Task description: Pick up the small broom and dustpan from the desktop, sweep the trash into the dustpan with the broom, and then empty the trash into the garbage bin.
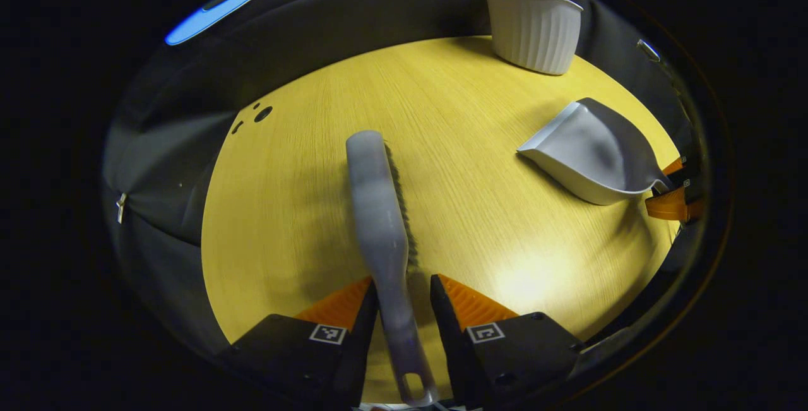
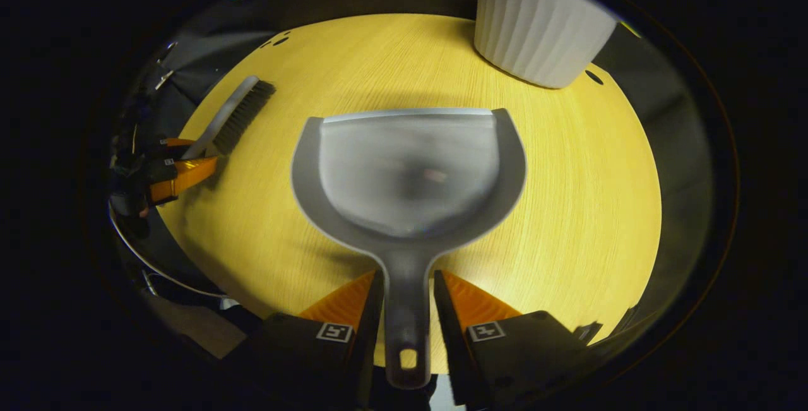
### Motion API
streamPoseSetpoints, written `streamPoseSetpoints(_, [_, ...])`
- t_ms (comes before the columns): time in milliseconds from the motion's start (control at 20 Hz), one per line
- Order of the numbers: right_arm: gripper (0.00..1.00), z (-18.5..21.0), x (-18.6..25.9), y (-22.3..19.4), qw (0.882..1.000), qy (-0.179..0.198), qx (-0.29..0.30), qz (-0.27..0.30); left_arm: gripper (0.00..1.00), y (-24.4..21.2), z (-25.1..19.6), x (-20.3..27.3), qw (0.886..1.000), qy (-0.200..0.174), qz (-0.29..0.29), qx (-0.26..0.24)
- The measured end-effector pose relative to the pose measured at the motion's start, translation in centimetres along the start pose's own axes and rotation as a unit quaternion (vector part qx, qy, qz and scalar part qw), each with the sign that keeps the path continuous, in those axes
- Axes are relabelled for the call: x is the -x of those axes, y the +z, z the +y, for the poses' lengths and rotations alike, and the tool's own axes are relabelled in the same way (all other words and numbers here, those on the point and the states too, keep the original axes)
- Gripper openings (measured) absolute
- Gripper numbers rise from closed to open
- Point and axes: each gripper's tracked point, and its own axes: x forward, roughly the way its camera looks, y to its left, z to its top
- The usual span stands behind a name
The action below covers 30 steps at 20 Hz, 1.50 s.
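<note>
Now, left gripper (image 1: 404, 303): clenched on the broom (image 1: 379, 209) handle, fingers on either side of it.
Broom: stretched forward over the surface (image 1: 303, 209), bristles along its right edge.
Right gripper (image 2: 407, 297): clamped on the dustpan (image 2: 410, 171) handle, both fingers pressing its sides.
Dustpan: open mouth pointing away toward the bin (image 2: 536, 26); whether it touches the surface, cannot tell.
Bin: white, ribbed, upright at the surface's far edge.
Trash: a small speck seems to lie inside the pan, too blurred to tell.
</note>
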Motion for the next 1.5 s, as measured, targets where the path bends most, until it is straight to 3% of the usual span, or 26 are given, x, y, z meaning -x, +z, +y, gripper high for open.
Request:
streamPoseSetpoints(50, [0.55,0.3,1.0,0.2,1.0,0.011,-0.014,-0.008,0.55,0.2,0.1,0.6,1.0,-0.001,-0.005,0.0])
streamPoseSetpoints(250, [0.58,-0.6,4.9,1.4,0.998,0.012,-0.033,-0.052,0.55,1.6,0.6,3.1,0.999,-0.005,-0.038,0.01])
streamPoseSetpoints(500, [0.58,-1.3,9.8,4.0,0.992,-0.007,-0.034,-0.122,0.6,5.8,0.5,7.0,0.992,-0.007,-0.128,0.015])
streamPoseSetpoints(600, [0.6,-1.0,12.3,6.5,0.982,-0.016,-0.027,-0.184,0.64,7.9,-0.1,9.1,0.985,-0.016,-0.17,0.032])
streamPoseSetpoints(650, [0.5,-0.7,13.6,7.8,0.976,-0.021,-0.017,-0.217,0.65,9.0,-0.3,10.2,0.98,-0.019,-0.192,0.041])
streamPoseSetpoints(700, [0.6,-0.5,14.9,8.9,0.969,-0.029,-0.007,-0.245,0.68,10.0,-0.4,11.4,0.975,-0.022,-0.214,0.048])
streamPoseSetpoints(950, [0.61,1.2,20.0,13.1,0.94,-0.052,0.022,-0.338,0.84,15.1,-0.1,16.7,0.949,-0.006,-0.311,0.048])
streamPoseSetpoints(1000, [0.51,1.4,20.9,13.7,0.934,-0.057,0.025,-0.352,0.85,15.9,-0.2,18.0,0.944,-0.005,-0.327,0.049])
streamPoseSetpoints(1050, [0.6,1.7,21.8,14.6,0.928,-0.061,0.028,-0.366,0.85,16.7,-0.3,19.3,0.939,-0.004,-0.341,0.051])
streamPoseSetpoints(1150, [0.64,2.0,23.1,16.0,0.917,-0.071,0.032,-0.39,0.85,17.7,0.0,21.4,0.926,0.001,-0.373,0.062])
streamPoseSetpoints(1200, [0.78,2.3,23.6,16.6,0.912,-0.072,0.033,-0.402,0.85,17.7,0.0,22.0,0.922,0.001,-0.381,0.066])
streamPoseSetpoints(1300, [0.85,2.7,23.8,17.4,0.905,-0.076,0.039,-0.417,0.87,17.8,-0.5,22.4,0.918,-0.004,-0.391,0.066])
streamPoseSetpoints(1500, [0.87,3.7,24.2,17.9,0.902,-0.081,0.044,-0.422,0.88,17.5,-0.6,22.6,0.917,-0.009,-0.394,0.067])
